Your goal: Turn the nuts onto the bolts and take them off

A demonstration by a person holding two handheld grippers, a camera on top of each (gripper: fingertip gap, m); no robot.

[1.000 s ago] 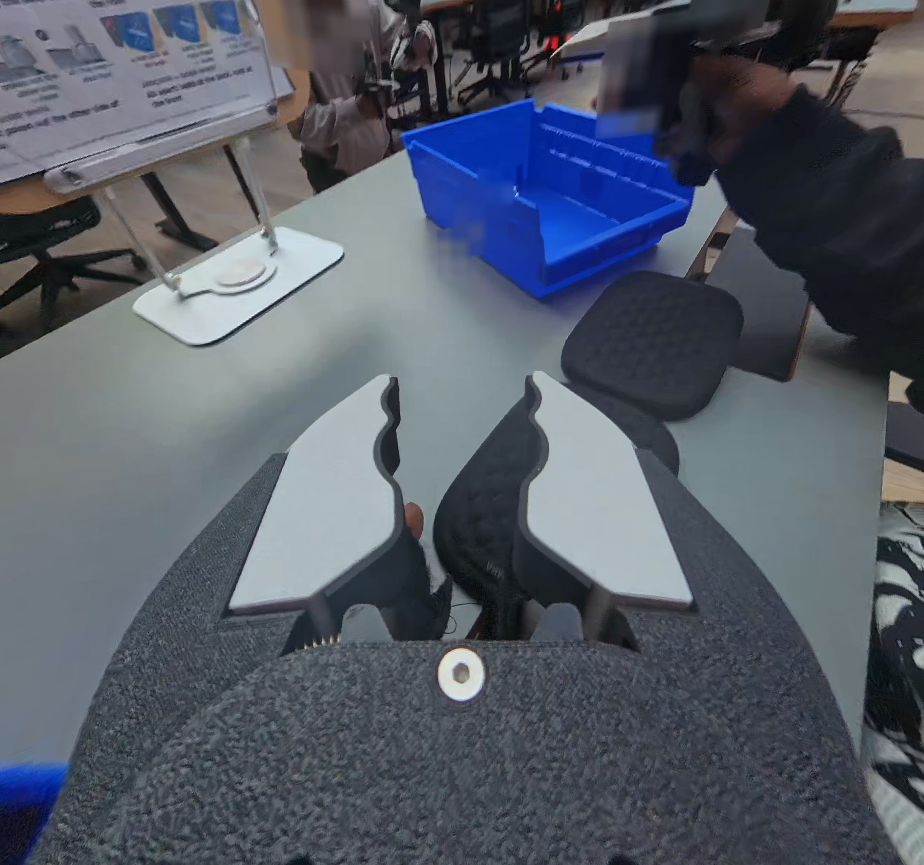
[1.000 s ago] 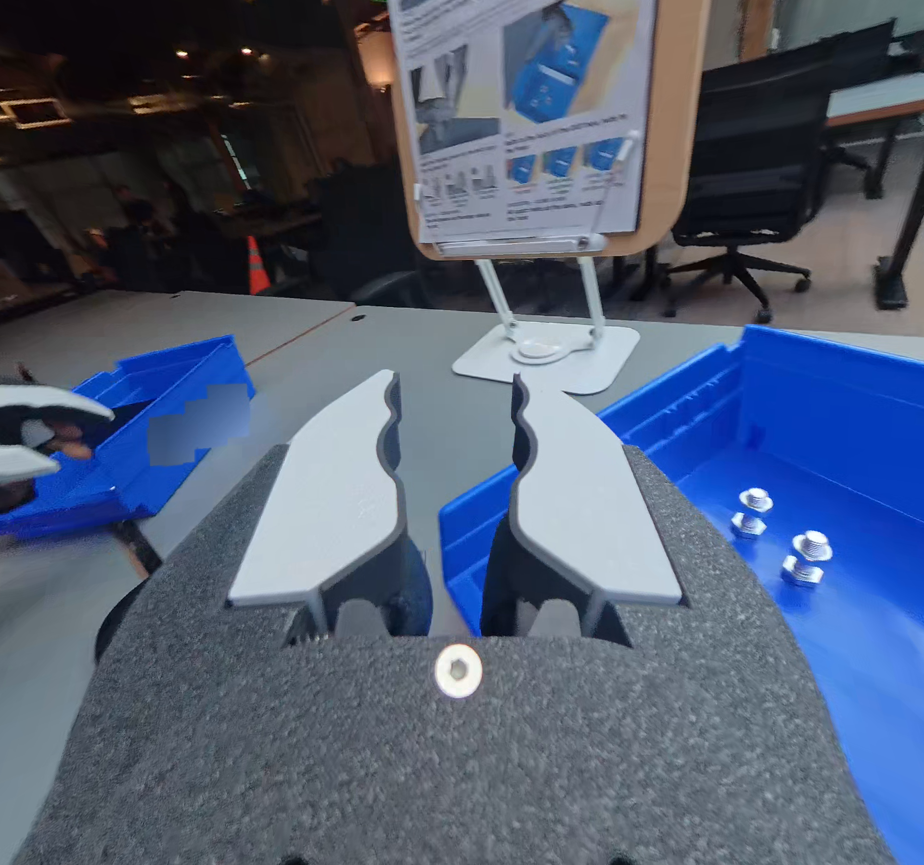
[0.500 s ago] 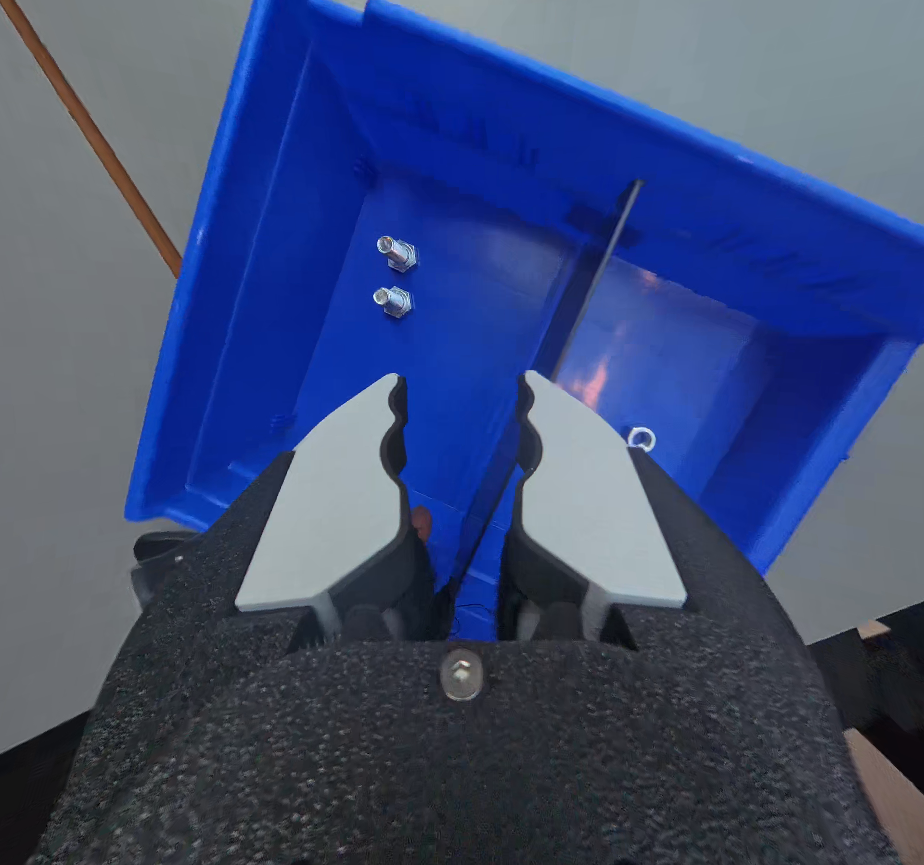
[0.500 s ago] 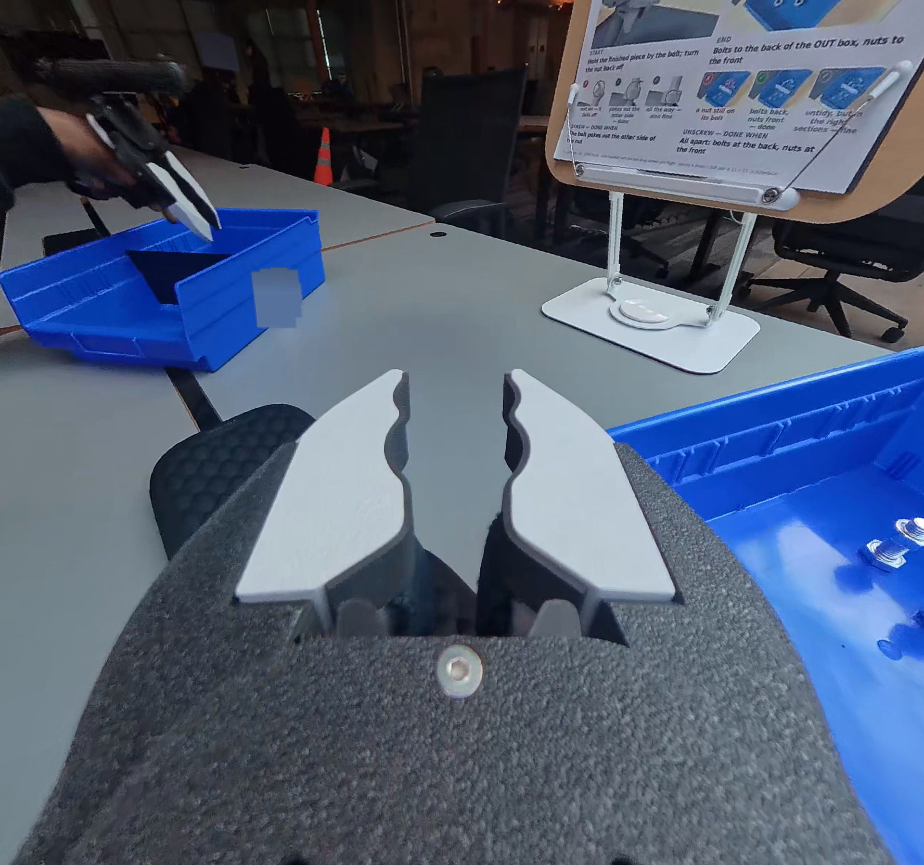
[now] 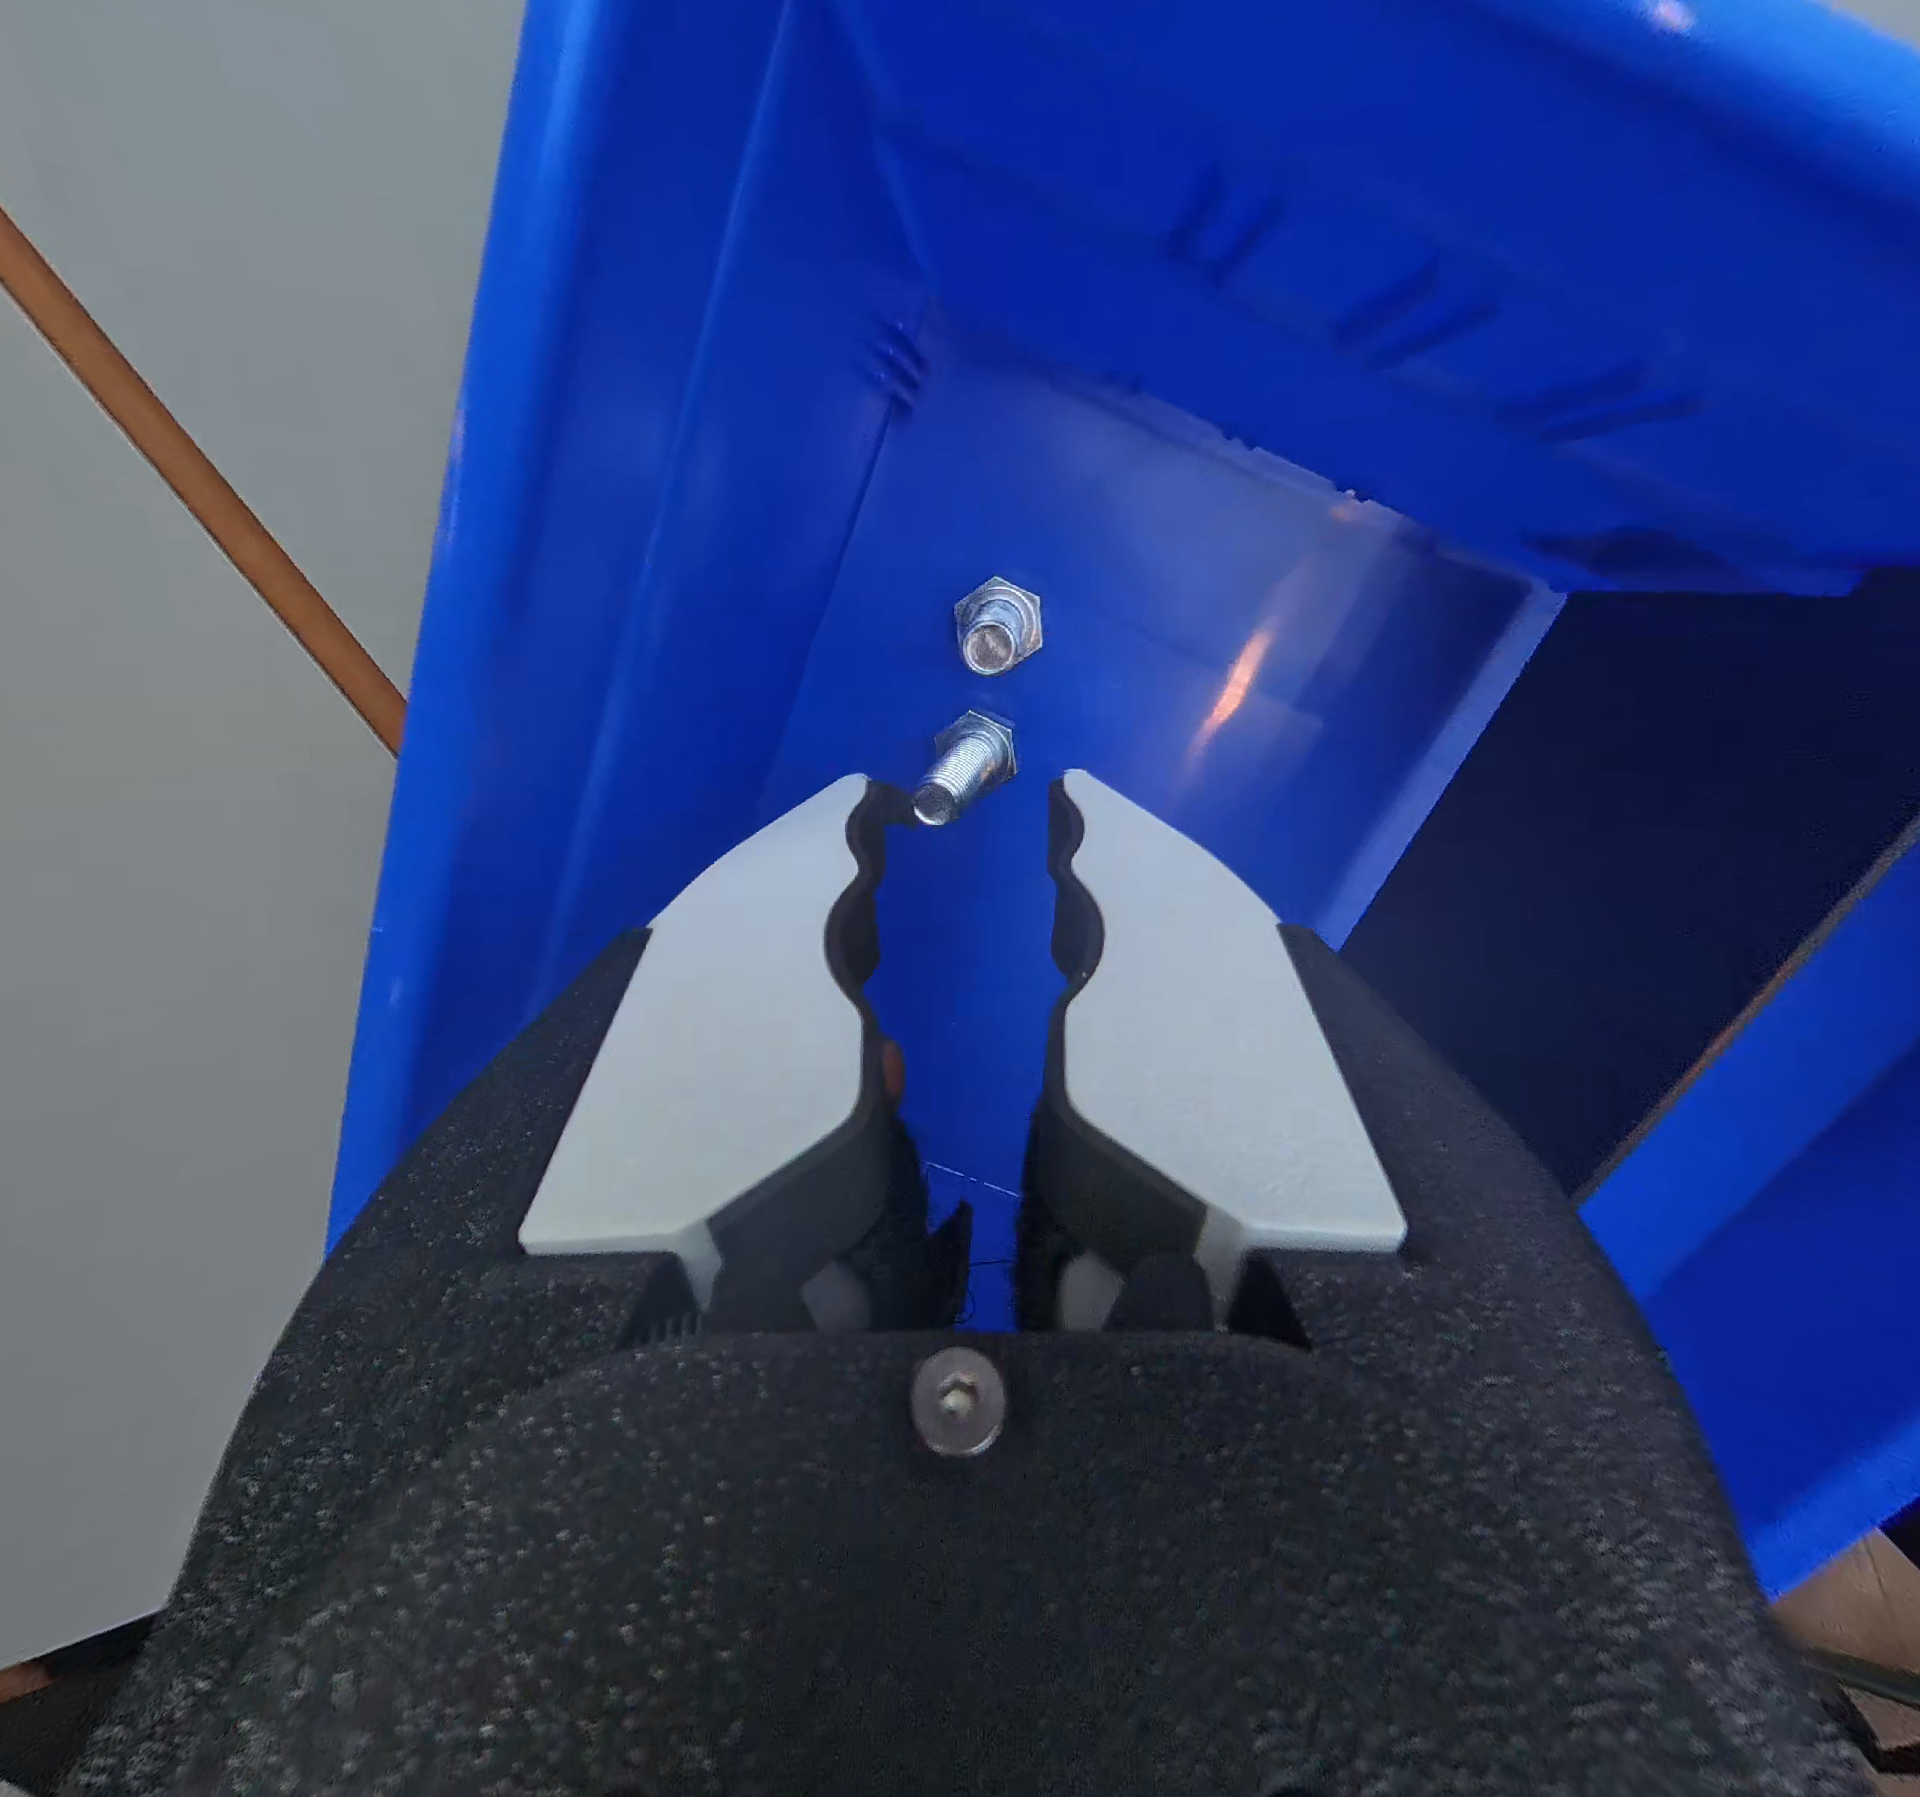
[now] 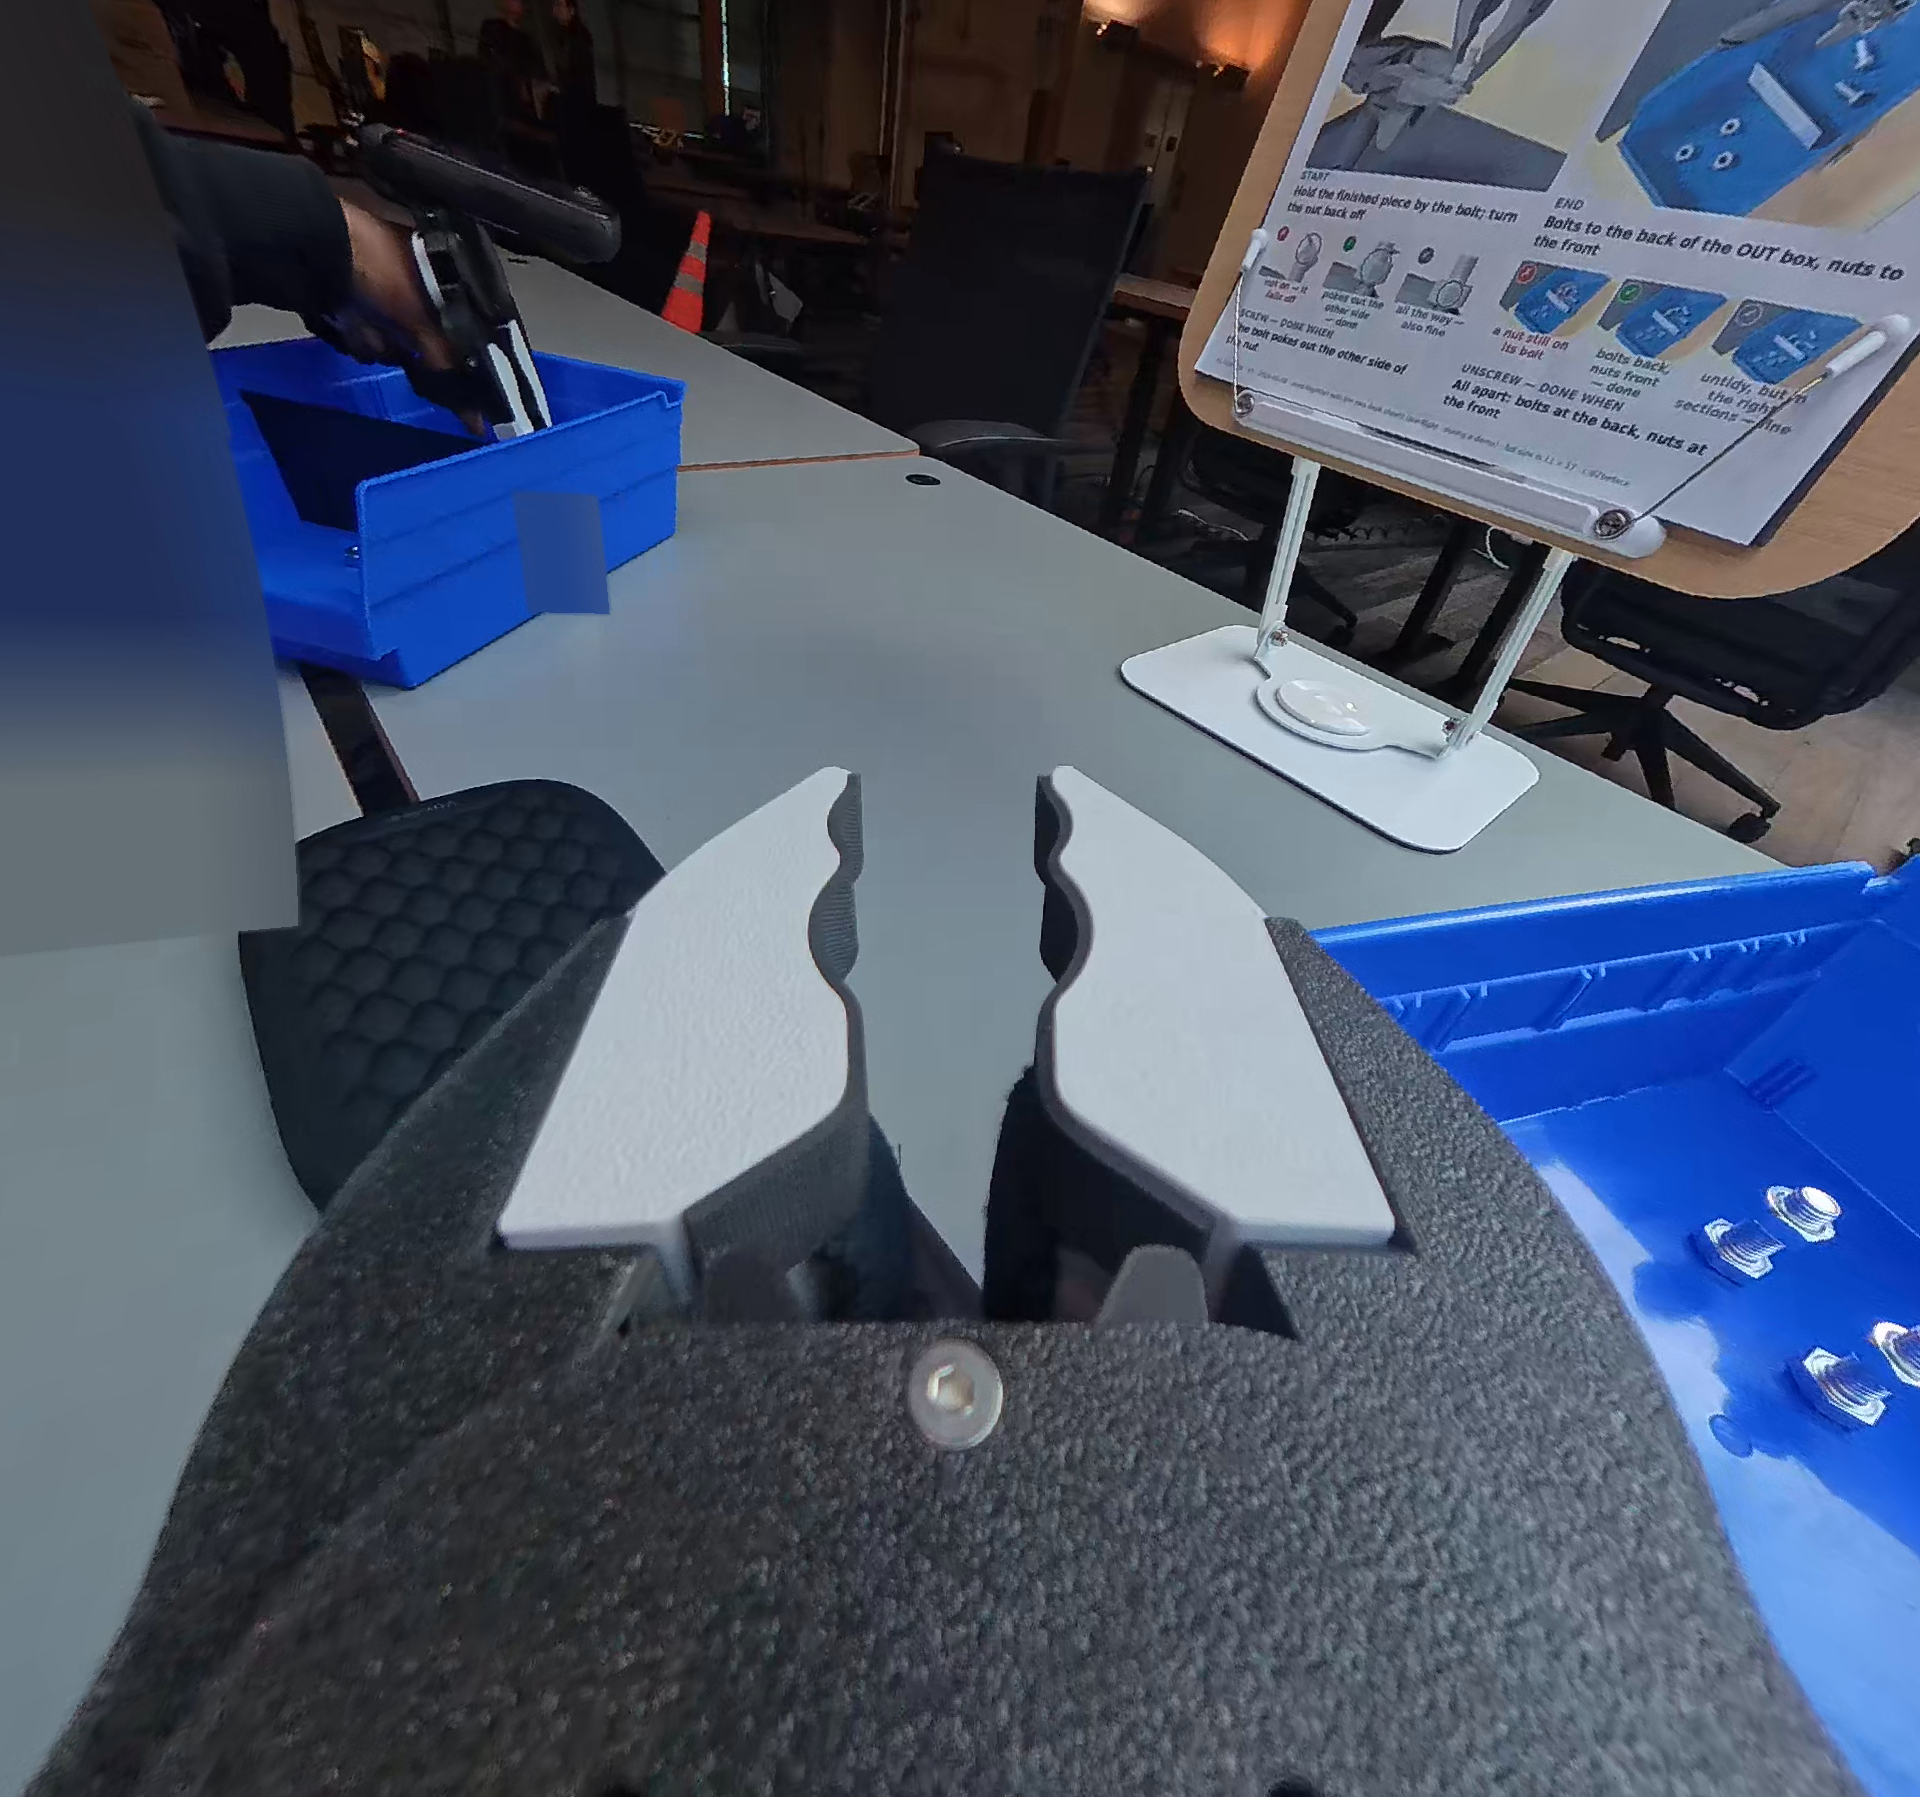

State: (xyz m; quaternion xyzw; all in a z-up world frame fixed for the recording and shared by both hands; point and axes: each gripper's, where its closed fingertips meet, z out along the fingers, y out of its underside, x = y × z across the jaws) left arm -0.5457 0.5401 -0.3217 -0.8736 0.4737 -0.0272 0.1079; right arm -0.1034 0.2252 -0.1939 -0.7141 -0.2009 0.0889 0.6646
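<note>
Left tool [image 5: 961, 791] spread, nothing between its grey fingers, nose-down inside the far blue plastic bin [image 5: 675, 293]. Nearer silver bolt-and-nut piece [image 5: 961, 771] lies on the bin floor just ahead of the tips, closer to the left finger [image 5: 727, 999]; its threaded shank points back toward the tool, nut end away, so the long axis runs roughly in line with the gap. 2nd silver bolt-and-nut piece [image 5: 997, 625] sits just beyond it, toward the bin's back wall.

Right tool [image 6: 945, 812] also spread and empty, over the grey worktop [image 6: 883, 625], well apart from that bin; 4 more silver bolt pieces [image 6: 1808, 1217] lie in the near blue bin [image 6: 1558, 978] to its right.

Left is clearly nearer. Judgement: a short advance and a close should take the shank.

Against 0.5 s ago: left tool has dropped deeper into the bin; the bolts were well ahead then, now at the tips. Right tool barely shifted.
</note>
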